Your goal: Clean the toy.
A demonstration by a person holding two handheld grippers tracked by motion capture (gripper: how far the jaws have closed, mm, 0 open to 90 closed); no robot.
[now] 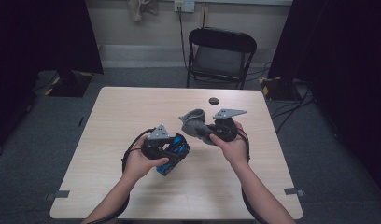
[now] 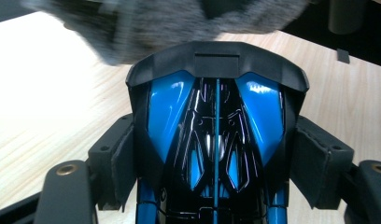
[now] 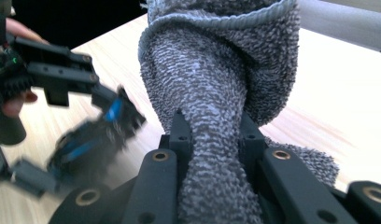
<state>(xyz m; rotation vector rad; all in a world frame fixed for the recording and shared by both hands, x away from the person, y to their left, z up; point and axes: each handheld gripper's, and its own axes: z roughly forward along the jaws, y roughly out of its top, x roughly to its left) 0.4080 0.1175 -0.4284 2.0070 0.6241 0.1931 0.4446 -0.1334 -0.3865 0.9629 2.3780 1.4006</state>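
A glossy black and blue toy-like object (image 1: 175, 150) sits in my left gripper (image 1: 169, 154), held a little above the table. In the left gripper view the object (image 2: 216, 126) lies between the two pads (image 2: 314, 163), which press on its sides. My right gripper (image 1: 206, 133) is shut on a bunched grey terry cloth (image 1: 193, 122). In the right gripper view that cloth (image 3: 216, 84) rises twisted from my right gripper (image 3: 212, 137). The cloth (image 2: 179, 23) hangs close above the object's far end. The left gripper with the object (image 3: 95, 135) appears blurred at the left.
The light wooden table (image 1: 132, 102) carries a small round black disc (image 1: 214, 100) near its far edge. A black folding chair (image 1: 221, 51) stands behind the table. Cables and dark stands lie on the floor at both sides.
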